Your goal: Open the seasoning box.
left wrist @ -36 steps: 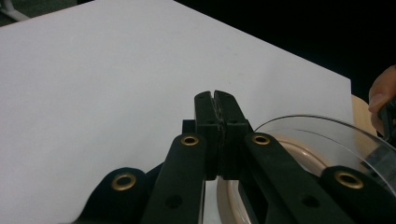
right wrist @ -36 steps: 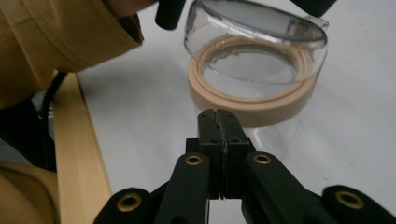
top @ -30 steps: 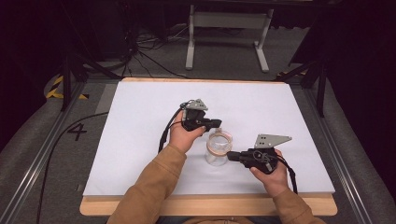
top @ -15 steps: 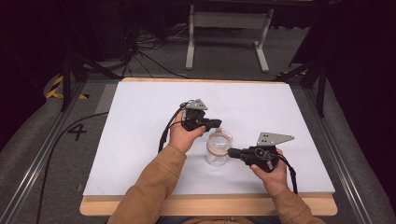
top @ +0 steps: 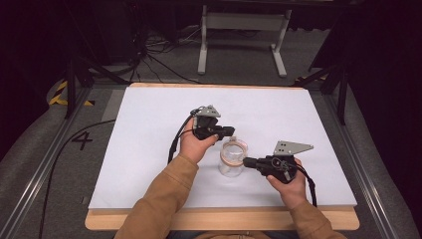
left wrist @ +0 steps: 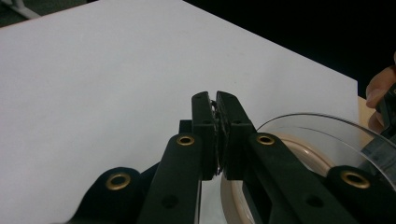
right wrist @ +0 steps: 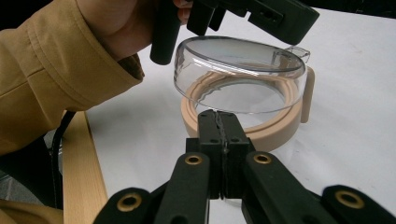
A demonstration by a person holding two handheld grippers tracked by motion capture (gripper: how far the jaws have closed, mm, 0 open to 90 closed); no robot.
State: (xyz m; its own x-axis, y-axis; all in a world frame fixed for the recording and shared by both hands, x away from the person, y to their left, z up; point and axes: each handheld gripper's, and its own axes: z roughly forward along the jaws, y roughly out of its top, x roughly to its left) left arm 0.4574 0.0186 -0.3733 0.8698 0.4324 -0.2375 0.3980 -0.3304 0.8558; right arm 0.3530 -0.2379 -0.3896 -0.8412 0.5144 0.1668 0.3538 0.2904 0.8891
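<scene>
Jar [top: 232, 159]: clear, with a tan ring, standing on the white tabletop [top: 149, 129] near the front edge, between the two grippers.
Left gripper [top: 230, 132]: jaws pressed together, holding nothing, just behind the jar.
Right gripper [top: 247, 162]: jaws closed, empty, tips at the jar's side.

Showing one readable mark: a black numeral "4" [top: 82, 140], lying on the grey floor just left of the white table [top: 149, 119], beside its near-left part. Bearing no other legible text, label or brand anywhere.
</scene>
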